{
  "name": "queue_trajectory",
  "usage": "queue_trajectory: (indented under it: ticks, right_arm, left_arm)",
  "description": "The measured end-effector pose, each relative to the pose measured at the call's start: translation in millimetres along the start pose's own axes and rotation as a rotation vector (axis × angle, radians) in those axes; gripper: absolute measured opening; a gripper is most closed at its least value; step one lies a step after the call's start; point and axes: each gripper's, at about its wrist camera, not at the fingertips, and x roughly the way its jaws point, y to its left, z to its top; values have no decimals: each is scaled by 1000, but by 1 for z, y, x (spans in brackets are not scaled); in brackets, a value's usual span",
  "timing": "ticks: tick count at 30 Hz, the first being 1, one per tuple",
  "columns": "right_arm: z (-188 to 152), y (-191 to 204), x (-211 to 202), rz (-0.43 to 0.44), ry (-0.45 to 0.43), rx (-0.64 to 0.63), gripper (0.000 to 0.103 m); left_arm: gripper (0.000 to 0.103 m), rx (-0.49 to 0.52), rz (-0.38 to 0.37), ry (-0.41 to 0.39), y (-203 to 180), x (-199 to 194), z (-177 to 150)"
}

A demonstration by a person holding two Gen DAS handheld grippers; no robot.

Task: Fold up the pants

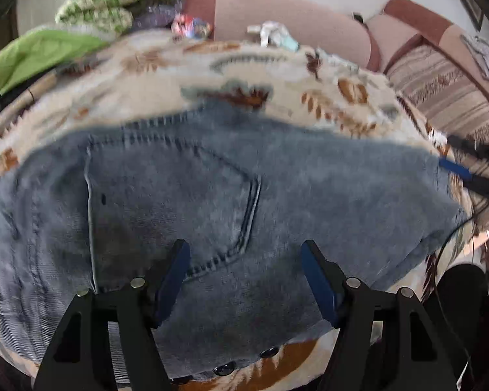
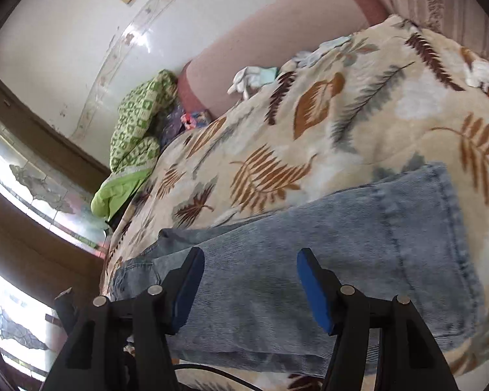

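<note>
Left wrist view: the jeans lie flat on the leaf-print blanket, long axis running across the frame, the back pocket just ahead of the left gripper, whose blue pads stand apart and hold nothing. The right gripper is likewise spread and empty over the leg end (its hem lies to the right). Each hand looks nearest its own end. Motion blur softens the left view, and the waistband is partly cut off.

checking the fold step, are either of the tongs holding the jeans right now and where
Nothing is held. The left tongs and the right tongs both stand open above the jeans, with no denim pinched between their pads.
</note>
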Motion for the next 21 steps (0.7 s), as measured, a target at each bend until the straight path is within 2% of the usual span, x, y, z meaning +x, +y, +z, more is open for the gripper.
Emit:
queue_trajectory:
  ticks: [2, 5, 6, 8, 10, 13, 14, 17, 19, 21]
  right_arm:
    - [1, 17, 20, -5, 18, -51, 63]
    - [3, 27, 47, -103, 33, -121, 63]
    - [1, 23, 57, -126, 77, -111, 63]
    - [-7, 7, 72, -119, 199, -52, 63]
    - [-23, -2, 83, -148, 305, -58, 63]
    - [-32, 12, 79, -195, 349, -137, 63]
    - [-30, 21, 79, -188, 361, -146, 63]
    - [-16, 59, 82, -126, 316, -237, 63]
    - [-9, 85, 99, -127, 307, -312, 63]
    - [-4, 104, 123, -111, 340, -348, 63]
  left_arm:
    - [71, 77, 31, -29, -6, -2, -7]
    - [71, 143, 48, -36, -11, -2, -14]
    - [71, 152, 39, -38, -10, -2, -14]
    - [71, 141, 6, -40, -4, -3, -13]
    - [71, 123, -25, -39, 1, -5, -12]
    - [71, 96, -49, -41, 4, -5, -9]
    - [72, 90, -52, -40, 4, -4, -8]
    - [72, 71, -70, -43, 6, -4, -7]
    - [72, 64, -80, -44, 8, -5, -7]
    - [72, 62, -85, -47, 9, -6, -8]
